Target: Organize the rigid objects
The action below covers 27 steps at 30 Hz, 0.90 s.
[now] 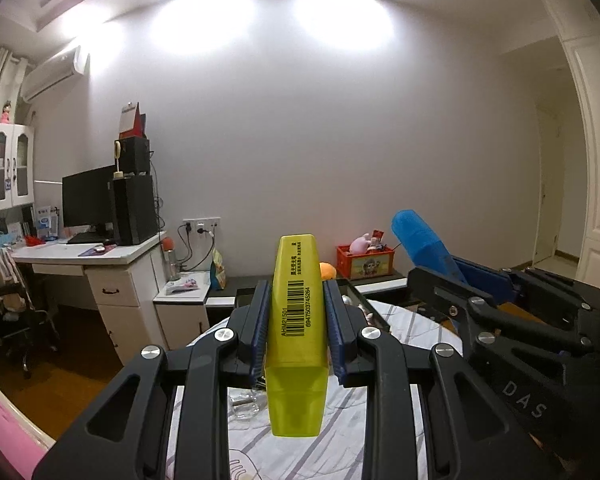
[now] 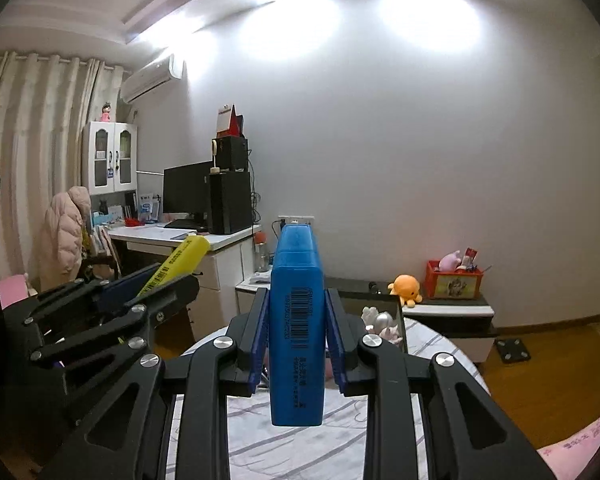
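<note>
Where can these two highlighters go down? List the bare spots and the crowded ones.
Bare: the patterned cloth on the round table just below the blue highlighter, and the stretch toward its right edge. Crowded: the far rim, where small figurines sit by a dark tray, and, under the yellow highlighter, clear bits on the cloth.

Round table (image 2: 440, 340), pale line-patterned cloth; small clear item (image 1: 244, 404) and dark-rimmed tray (image 2: 396, 312) on it.

Yellow highlighter (image 1: 296, 320) and blue highlighter (image 2: 297, 320), both upright.
</note>
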Motion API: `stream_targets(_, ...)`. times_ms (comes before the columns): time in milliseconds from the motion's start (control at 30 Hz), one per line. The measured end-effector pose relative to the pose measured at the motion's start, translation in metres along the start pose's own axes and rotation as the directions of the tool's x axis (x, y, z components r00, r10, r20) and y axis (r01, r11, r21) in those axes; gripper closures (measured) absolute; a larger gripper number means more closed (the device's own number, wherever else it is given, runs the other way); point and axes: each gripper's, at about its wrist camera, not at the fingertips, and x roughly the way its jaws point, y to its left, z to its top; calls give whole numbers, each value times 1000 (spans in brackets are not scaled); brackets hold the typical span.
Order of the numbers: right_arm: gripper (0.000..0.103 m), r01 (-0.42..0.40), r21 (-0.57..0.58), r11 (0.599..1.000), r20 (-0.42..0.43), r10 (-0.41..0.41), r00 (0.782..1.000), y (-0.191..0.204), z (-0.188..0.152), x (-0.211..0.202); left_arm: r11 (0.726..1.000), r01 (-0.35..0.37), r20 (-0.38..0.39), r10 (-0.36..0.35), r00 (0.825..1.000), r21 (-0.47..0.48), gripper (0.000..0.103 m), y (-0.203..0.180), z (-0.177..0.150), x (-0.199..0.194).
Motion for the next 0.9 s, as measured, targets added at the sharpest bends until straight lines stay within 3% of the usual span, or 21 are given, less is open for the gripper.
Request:
stream_targets(433, 76, 12, -13, 1000, 14, -12, 1000, -1, 3, -5, 1000, -14, 9, 14, 1000, 9, 77, -3, 6, 0)
stream_targets(900, 76, 52, 6, 999, 28, -52, 998, -6, 4, 16, 999, -11, 35, 10, 999, 42, 77, -23, 14, 19)
